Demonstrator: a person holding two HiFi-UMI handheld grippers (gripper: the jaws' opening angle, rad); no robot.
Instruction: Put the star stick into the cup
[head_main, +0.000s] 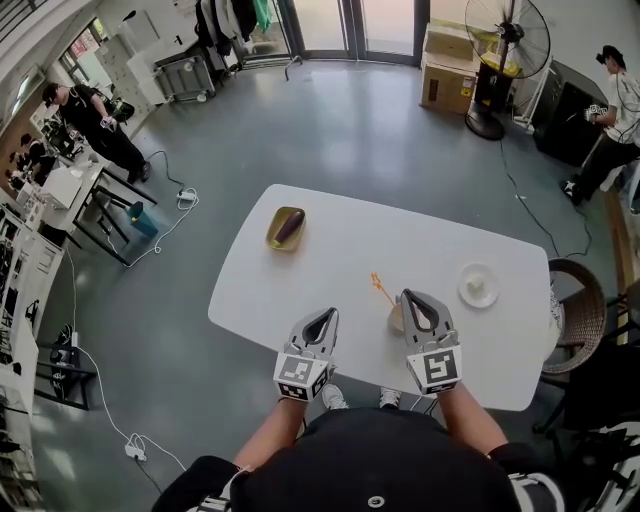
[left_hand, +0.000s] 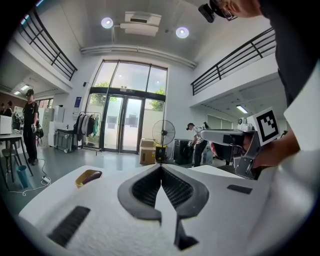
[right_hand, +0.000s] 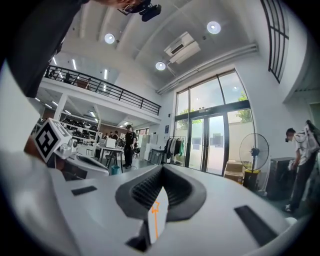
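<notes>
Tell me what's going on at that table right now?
A person holds a gripper in each hand over the white table. The right gripper is shut on nothing, beside the orange star stick, which seems to stand slanted in the cup. The left gripper is shut and empty too.

A yellow dish (head_main: 274, 238) holding a purple aubergine (head_main: 290, 226) sits far left on the white rounded desk (head_main: 340, 262). An orange star stick (head_main: 380, 288) lies at centre, its near end at my right tool (head_main: 418, 303). A white round saucer (head_main: 479, 285) lies farther right.
</notes>
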